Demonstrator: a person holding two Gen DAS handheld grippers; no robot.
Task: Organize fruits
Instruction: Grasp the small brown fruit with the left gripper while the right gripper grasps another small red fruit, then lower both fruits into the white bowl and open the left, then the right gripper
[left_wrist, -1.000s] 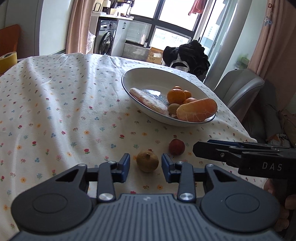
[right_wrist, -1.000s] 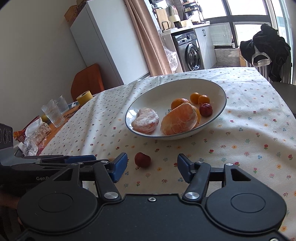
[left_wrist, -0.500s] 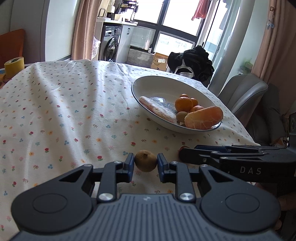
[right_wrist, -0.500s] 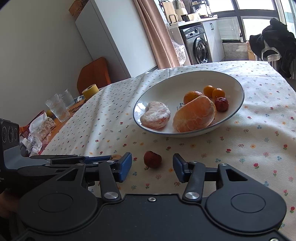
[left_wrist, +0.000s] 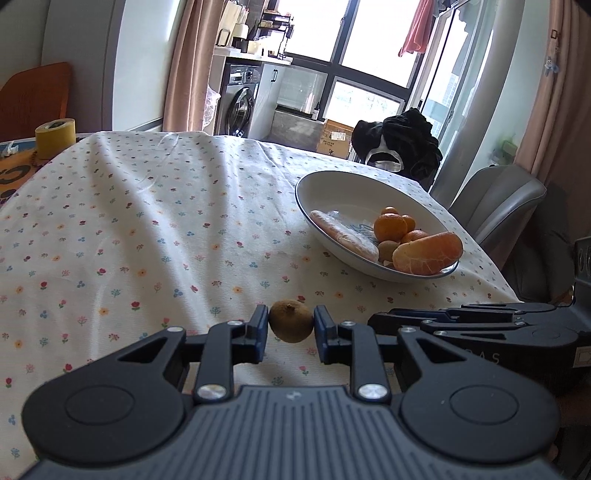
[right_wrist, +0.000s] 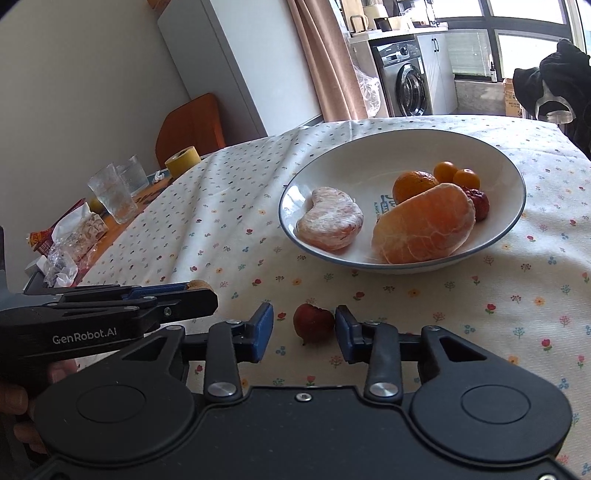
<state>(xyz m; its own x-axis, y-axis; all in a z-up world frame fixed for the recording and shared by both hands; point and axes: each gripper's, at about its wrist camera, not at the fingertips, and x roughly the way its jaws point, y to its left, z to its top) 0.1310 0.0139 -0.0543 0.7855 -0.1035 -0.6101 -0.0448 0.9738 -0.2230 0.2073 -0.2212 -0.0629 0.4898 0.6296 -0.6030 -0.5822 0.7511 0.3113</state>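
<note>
- The brown fruit (left_wrist: 291, 320) is small, round and dull tan with a little nub on top. The red fruit (right_wrist: 314, 323) is about the same size, dark red and a bit dented.
- Both sit at the near edge of the table (left_wrist: 147, 221), on the flowery cloth, short of the white bowl (right_wrist: 369, 155).
- The bowl near the right edge already has two peeled citrus halves, a few small oranges and another red one piled on its near side.
- Loads of bare cloth to the left and toward the far edge, with only a yellow tape roll (left_wrist: 55, 137) at the far left corner.
- My left gripper (left_wrist: 291, 330) has both blue pads pressed on the brown fruit, pinching it.
- My right gripper (right_wrist: 304, 332) is part open around the red fruit: right pad touching or nearly so, left pad with a clear gap.
</note>
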